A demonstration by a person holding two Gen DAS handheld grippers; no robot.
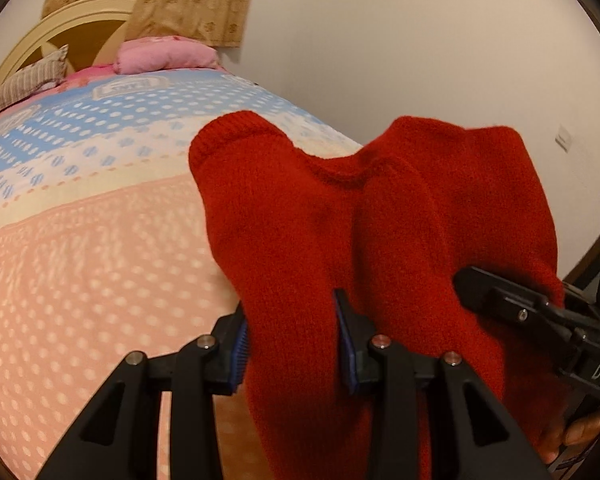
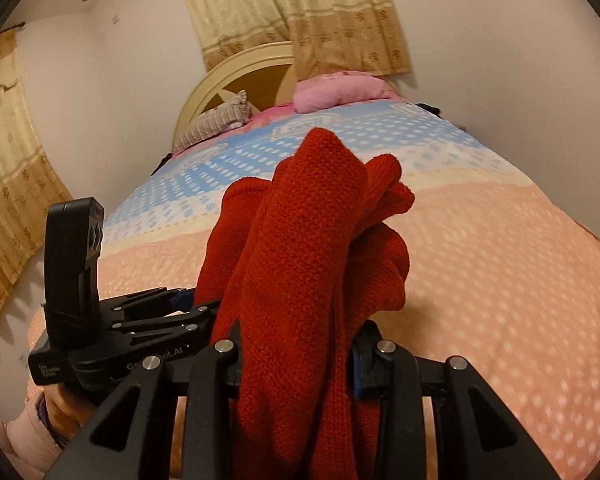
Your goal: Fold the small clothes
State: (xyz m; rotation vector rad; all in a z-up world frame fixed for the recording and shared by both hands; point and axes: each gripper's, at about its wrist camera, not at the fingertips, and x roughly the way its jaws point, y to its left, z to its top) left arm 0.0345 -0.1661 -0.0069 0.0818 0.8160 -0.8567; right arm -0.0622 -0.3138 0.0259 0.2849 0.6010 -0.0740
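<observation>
red knit, a small sweater point(image 1: 340, 216), hangs bunched above the bed point(image 1: 80, 280); we hold it off the quilt with both tools. we see our left gripper point(image 1: 296, 344) clamped on a thick fold of the sweater, blue-padded fingers point(image 1: 239, 354) pressed into the wool from either side. our right gripper point(image 2: 296, 364) is likewise clamped on the sweater, the cloth filling the gap between its black fingers and spilling upward in a heap. from the left wrist view, the right gripper enters just beside the sweater's right edge, its tip touching the knit. from the right wrist view, the left gripper sits just beside the sweater's left edge, a bare hand point(image 2: 66, 404) gripping its handle below.

relative to the sweater: the bed spreads beneath and behind it, peach dotted quilt nearest, a blue dotted band beyond. a pink pillow point(image 2: 340, 94) and a striped pillow point(image 2: 216, 122) lie well behind it, near the cream headboard point(image 2: 236, 68). beige patterned curtains point(image 2: 292, 8) hang above the headboard. a ribbed cuff of the sweater points up toward the far wall.
</observation>
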